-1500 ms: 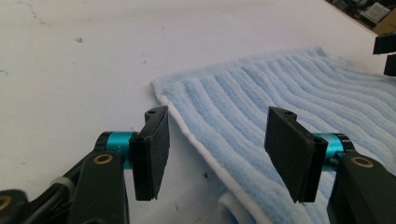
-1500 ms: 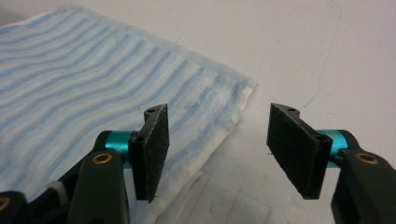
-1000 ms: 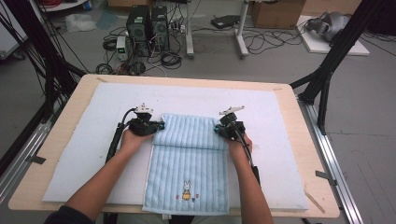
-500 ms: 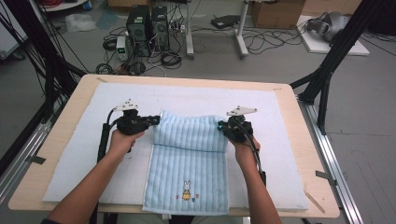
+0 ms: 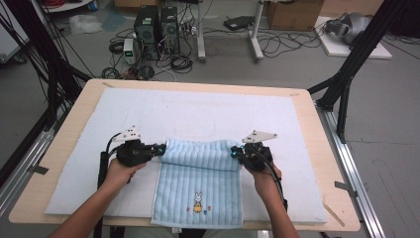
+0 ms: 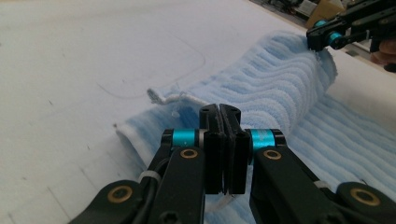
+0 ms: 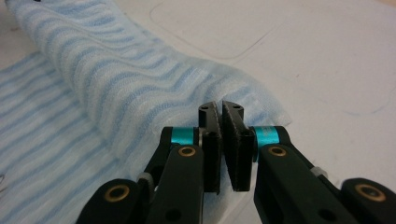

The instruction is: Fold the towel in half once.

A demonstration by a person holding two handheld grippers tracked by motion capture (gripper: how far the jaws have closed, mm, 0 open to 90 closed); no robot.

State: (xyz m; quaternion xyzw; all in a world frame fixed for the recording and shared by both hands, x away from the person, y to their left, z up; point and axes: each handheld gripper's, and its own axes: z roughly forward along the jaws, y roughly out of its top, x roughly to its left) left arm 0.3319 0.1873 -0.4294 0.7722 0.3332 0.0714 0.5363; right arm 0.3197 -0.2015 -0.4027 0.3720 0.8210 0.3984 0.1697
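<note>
A light blue striped towel with a small rabbit motif lies on the white mat. Its far edge is lifted and folded back toward the person. My left gripper is shut on the towel's far left corner, and my right gripper is shut on the far right corner. In the left gripper view the jaws are pressed together over the towel's hem, with the other gripper at the far end of the fold. In the right gripper view the jaws pinch the raised fold.
The mat covers a wooden table with bare edges at left and right. Black frame posts stand at both sides. Computer towers and cables lie on the floor beyond the table's far edge.
Both grippers have moved toward the person with the towel's far corners, so the folded edge now lies farther over the near part of the towel.
</note>
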